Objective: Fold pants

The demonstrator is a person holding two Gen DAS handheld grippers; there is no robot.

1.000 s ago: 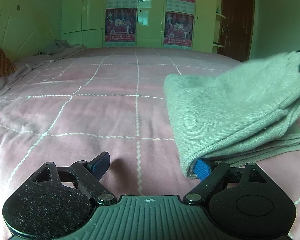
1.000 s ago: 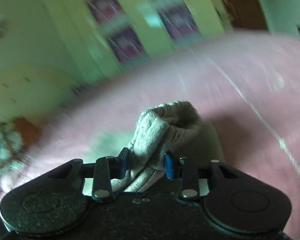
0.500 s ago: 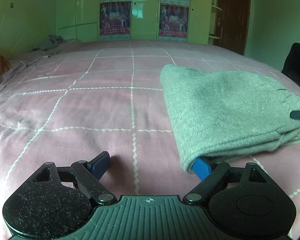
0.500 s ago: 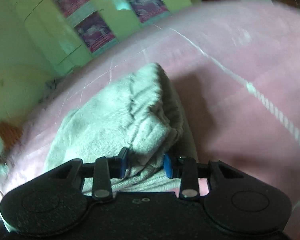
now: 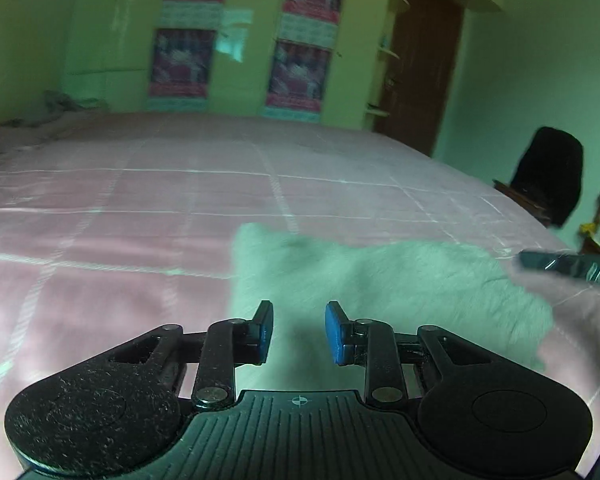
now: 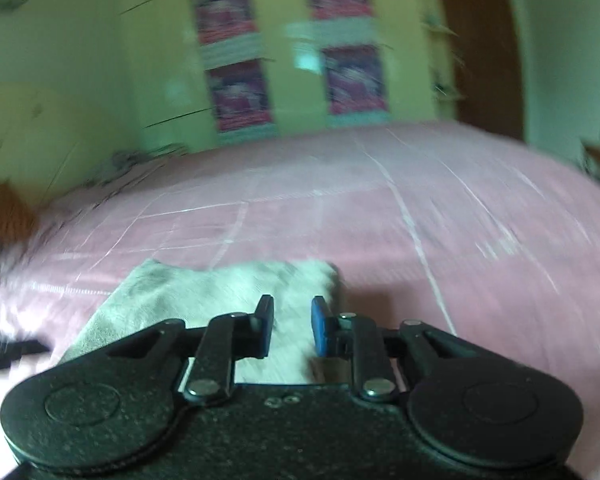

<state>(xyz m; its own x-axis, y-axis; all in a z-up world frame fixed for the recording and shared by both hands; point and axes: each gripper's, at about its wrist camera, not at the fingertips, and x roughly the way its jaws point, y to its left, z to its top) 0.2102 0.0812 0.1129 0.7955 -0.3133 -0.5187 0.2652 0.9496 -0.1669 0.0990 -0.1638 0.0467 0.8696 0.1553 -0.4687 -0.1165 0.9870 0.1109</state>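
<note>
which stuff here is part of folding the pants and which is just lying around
Job:
- pants, folded, lying on the bed
- left gripper, nothing between its jaws
- right gripper, nothing between its jaws

Lying about:
- posters
- door
- chair
- crumpled cloth

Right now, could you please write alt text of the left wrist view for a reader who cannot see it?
Folded grey pants lie on a pink checked bedspread, just beyond the left tongs, whose blue pads have just been closing and hold nothing. The tip of the right tongs shows at the right edge; behind the bed are green cupboards with posters and a brown door.
</note>
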